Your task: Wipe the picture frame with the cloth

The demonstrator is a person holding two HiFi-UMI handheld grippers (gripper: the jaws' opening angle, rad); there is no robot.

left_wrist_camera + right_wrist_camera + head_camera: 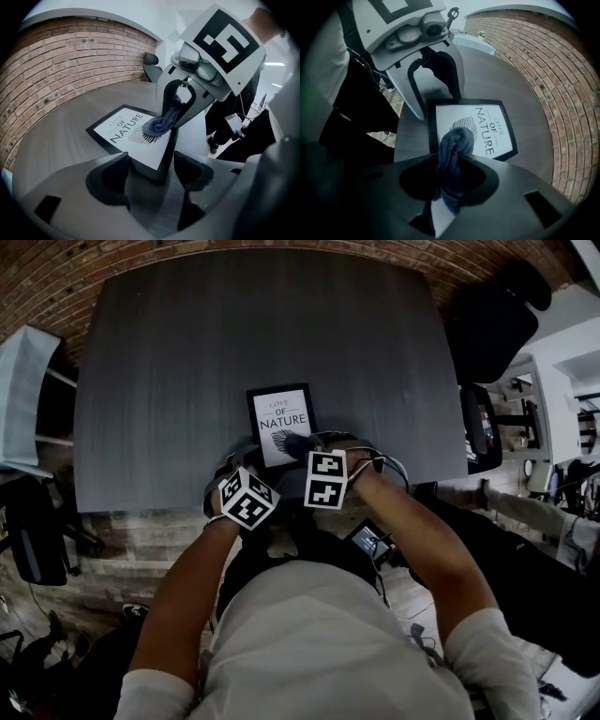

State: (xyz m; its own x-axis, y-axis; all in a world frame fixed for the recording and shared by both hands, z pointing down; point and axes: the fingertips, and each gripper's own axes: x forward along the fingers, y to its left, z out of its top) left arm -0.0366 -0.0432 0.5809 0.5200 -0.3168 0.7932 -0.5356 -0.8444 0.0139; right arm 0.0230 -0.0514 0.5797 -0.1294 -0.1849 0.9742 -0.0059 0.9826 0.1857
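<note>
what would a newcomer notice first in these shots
A picture frame with a white "of nature" print lies flat on the dark table, near the person's edge. The right gripper presses a bunched blue cloth onto its glass. The left gripper clamps the frame's near corner.

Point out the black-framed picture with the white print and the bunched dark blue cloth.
Black-framed picture with white print [279, 418]: head view, on the middle of the white print.
Dark blue bunched cloth [452, 161]: right gripper view, on the cloth's folded middle.
</note>
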